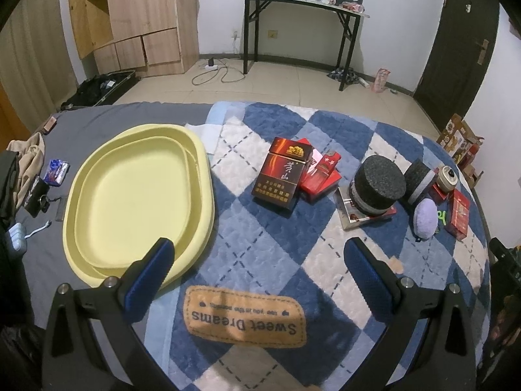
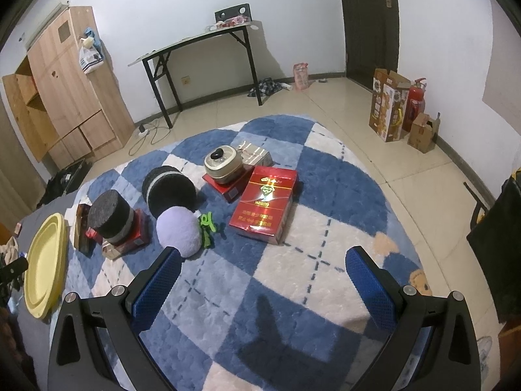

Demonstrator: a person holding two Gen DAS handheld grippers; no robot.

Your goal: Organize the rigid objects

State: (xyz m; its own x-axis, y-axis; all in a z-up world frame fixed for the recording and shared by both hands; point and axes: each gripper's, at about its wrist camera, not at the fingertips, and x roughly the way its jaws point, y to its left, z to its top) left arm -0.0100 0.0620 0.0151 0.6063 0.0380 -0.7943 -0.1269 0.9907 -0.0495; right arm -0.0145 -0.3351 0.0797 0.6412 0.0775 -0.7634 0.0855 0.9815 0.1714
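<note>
Claws (image 1: 257,254) (image 2: 263,264) level above blanket (image 1: 267,247), jaws spread, empty

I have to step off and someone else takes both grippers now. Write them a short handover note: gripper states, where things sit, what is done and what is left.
Left gripper: open, empty, above the blue-and-white checked blanket, beside the pale yellow oval plastic tray.
Right gripper: open, empty, above the blanket, facing the pile.
Tray: nothing in it.
On the blanket: dark red cigarette pack, large red cigarette box, two black foam cylinders, lilac round puff, green clip, cream round jar on a red box.
Done: nothing sorted yet.
Left: probably move the rigid items into the tray.
</note>
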